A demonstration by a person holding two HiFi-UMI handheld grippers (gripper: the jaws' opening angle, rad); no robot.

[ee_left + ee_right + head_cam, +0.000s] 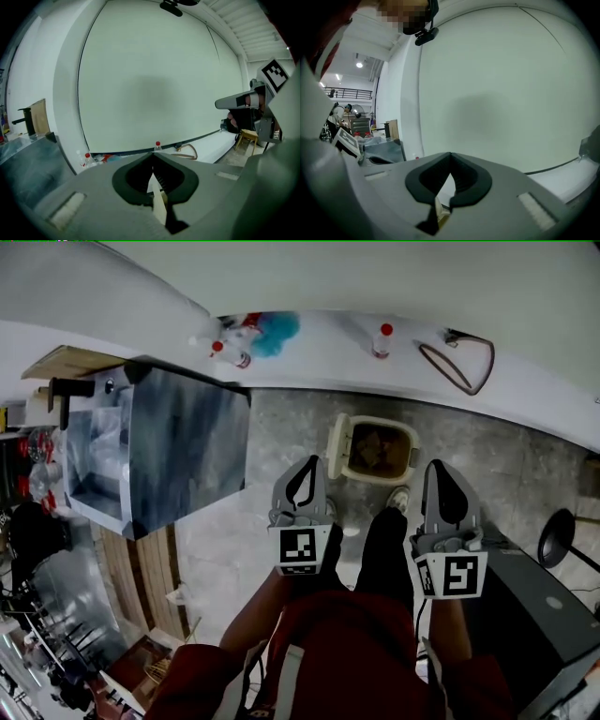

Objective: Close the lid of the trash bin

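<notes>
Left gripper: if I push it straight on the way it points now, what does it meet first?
Nothing near. The shut left gripper aims above the open cream plastic trash bin, toward the foot of the white wall, roughly at a clear red-capped bottle there; depth is unclear.

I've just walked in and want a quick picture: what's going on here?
A person holds a gripper in each hand over a beige trash bin on the floor. The left gripper and right gripper are both shut and empty. The bin's lid stands open, with rubbish showing inside. Neither gripper appears to have reached the lid yet.
</notes>
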